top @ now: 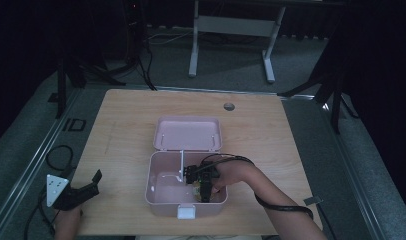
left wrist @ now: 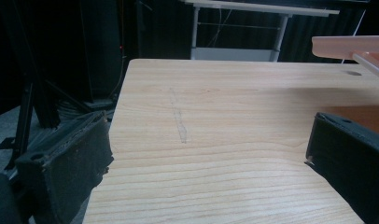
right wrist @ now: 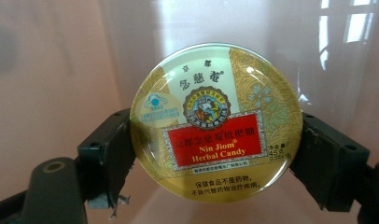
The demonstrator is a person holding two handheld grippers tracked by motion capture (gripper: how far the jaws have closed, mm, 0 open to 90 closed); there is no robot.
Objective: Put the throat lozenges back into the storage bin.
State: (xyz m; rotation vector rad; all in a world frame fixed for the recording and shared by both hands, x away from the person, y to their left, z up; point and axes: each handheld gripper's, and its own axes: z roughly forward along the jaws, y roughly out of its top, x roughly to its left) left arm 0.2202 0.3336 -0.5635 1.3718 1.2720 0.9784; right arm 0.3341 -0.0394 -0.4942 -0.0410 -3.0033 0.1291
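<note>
Fingers of the right gripper clamp a candy tin between them; left gripper fingers gape empty.

In the high view the right gripper covered most of the candy tin inside the pink box. The tin's small print stayed unreadable. The picture's edge cut the open lid.

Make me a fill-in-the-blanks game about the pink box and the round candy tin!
1. The right gripper holds a round candy tin inside the ____ box.
2. The box's lid is ____.
3. The left gripper holds ____.
4. The tin's red label says Nin Jiom Herbal ____.

Missing words: pink; open; nothing; Candy
</note>
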